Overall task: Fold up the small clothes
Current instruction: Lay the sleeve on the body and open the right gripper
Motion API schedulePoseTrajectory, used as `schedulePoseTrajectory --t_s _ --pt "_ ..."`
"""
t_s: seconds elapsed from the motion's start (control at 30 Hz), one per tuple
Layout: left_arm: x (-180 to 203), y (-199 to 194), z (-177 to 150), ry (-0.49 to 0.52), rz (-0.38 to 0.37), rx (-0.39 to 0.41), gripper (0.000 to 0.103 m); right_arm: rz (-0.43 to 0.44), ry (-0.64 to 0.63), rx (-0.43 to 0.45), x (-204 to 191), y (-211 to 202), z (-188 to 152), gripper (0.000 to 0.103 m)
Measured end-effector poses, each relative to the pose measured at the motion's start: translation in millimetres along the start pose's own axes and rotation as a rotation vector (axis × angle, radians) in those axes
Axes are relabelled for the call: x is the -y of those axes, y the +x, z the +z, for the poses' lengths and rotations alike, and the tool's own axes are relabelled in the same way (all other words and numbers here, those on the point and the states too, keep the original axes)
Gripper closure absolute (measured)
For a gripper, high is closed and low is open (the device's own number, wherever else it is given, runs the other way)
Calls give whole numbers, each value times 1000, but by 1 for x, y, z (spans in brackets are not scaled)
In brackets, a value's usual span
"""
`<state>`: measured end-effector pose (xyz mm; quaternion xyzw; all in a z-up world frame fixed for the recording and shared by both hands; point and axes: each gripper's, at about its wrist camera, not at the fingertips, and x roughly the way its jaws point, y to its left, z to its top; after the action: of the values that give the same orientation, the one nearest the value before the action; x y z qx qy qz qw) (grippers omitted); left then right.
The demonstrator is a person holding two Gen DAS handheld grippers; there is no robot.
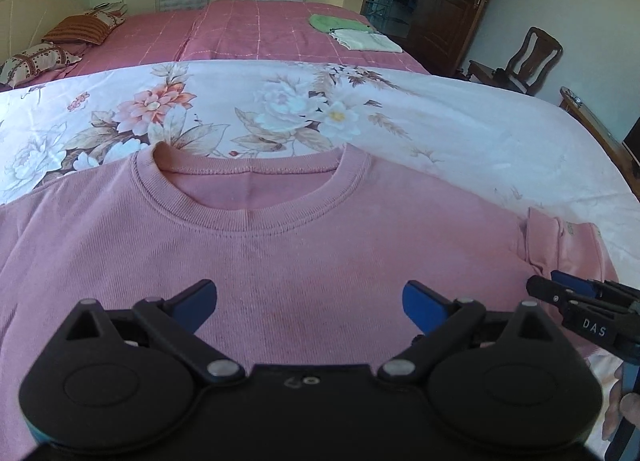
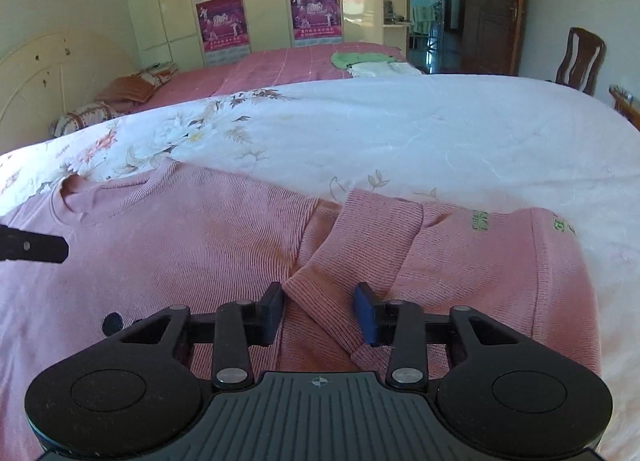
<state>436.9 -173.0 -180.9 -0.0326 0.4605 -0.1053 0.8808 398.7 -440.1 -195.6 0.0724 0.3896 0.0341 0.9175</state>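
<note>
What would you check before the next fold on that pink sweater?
1. Pink sweater lying flat, neckline away from the person: ok.
2. Sleeve cuff between the right gripper fingers: ok.
3. Pads actually pinching the cuff: cannot tell; they sit close on both sides.
4. Left gripper open over the chest, holding nothing: ok.
5. Sleeve smooth: not ok, it is doubled over itself.
6. Bare floral quilt around the sweater: ok.

My own body hides the pink sweater's (image 1: 304, 245) hem; its left sleeve runs off the frame.
</note>
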Motion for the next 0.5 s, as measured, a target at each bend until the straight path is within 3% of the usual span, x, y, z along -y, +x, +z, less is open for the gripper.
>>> schedulePoseTrajectory --t_s 0.07,0.13,0.23,0.33,0.5 --pt "0 -1 -2 -2 -13 1 4 35 45 5 4 -7 1 76" --pt "0 -1 -3 -2 -18 5 4 61 71 1 7 -13 3 76" --pt "-1 -4 -4 -6 -23 9 4 -18 34 -6 5 -11 2 76" --pt "-3 -8 -6 -16 -22 15 4 -104 18 12 6 -10 -1 89" --pt "-1 -10 -10 -12 -23 12 4 -133 -74 -7 -11 4 -4 89"
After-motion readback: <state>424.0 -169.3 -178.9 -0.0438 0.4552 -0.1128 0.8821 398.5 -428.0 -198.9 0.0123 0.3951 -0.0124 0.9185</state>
